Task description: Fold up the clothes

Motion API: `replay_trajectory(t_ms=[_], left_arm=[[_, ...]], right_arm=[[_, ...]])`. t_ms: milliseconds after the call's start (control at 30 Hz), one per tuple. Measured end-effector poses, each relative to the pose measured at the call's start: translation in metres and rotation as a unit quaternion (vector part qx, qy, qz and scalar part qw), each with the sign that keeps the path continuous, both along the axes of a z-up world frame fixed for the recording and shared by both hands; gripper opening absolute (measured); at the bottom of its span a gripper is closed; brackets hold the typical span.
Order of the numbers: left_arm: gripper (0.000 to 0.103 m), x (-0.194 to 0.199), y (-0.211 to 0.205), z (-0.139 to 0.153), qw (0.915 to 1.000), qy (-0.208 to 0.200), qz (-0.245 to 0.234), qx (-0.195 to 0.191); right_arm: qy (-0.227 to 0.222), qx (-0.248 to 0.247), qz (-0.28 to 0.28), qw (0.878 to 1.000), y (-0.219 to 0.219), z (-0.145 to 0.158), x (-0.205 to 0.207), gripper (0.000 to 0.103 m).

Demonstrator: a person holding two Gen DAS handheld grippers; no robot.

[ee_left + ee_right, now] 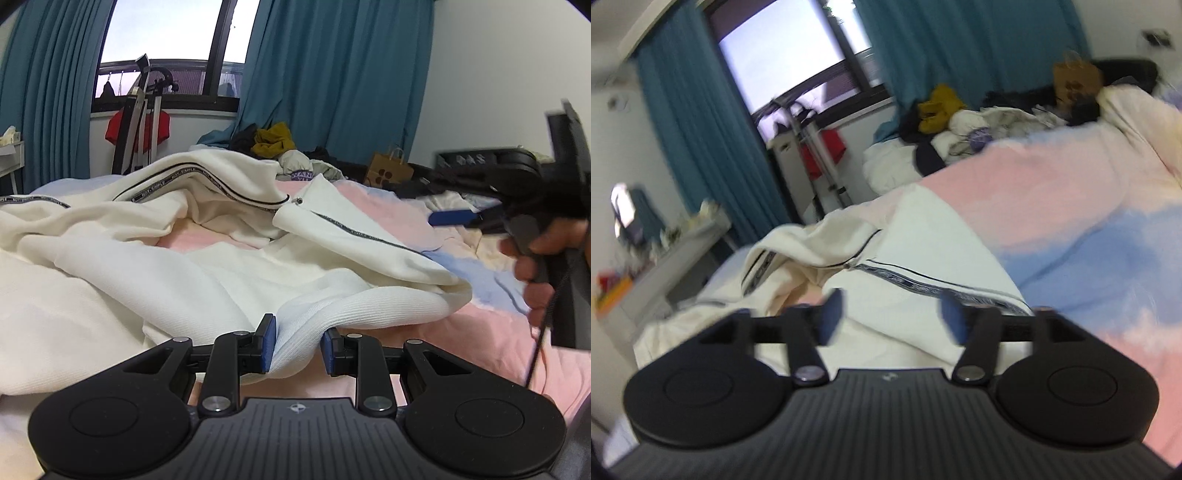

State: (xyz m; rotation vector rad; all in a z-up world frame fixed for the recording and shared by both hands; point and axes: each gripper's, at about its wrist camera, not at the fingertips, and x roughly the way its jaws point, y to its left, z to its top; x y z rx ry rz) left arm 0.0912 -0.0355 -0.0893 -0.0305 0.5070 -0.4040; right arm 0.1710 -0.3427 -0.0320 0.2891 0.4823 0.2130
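A cream-white zip jacket (177,258) with black lettered trim lies crumpled on the pink and blue bedspread (424,332). My left gripper (297,345) is at the near edge, shut on the jacket's ribbed hem (369,306), which bunches between its blue pads (269,343). In the left wrist view, a hand holds my right gripper (458,218) above the bed at the right, clear of the cloth. From its own blurred view, the right gripper (890,317) hovers open over the jacket (923,258), with nothing between its fingers.
A pile of other clothes (273,144) lies at the far end of the bed, with a brown paper bag (391,170) beside it. Teal curtains (332,74) frame a window. A drying rack with a red shirt (136,125) stands to the left. A desk (657,273) lies left of the bed.
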Motion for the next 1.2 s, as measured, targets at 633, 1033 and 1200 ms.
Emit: replay_trajectory(t_ms=[633, 1033, 1200], left_arm=[[0.027, 0.007, -0.004, -0.007, 0.9998, 0.018, 0.003, -0.003], [0.027, 0.006, -0.002, -0.003, 0.9999, 0.011, 0.001, -0.009], [0.027, 0.007, -0.004, -0.004, 0.9999, 0.01, -0.003, -0.005]], right_arm=[[0.041, -0.093, 0.023, 0.995, 0.012, -0.036, 0.056, 0.012], [-0.024, 0.225, -0.204, 0.952, -0.138, -0.035, 0.041, 0.006], [0.004, 0.316, -0.335, 0.887, -0.2, -0.081, 0.014, 0.005]])
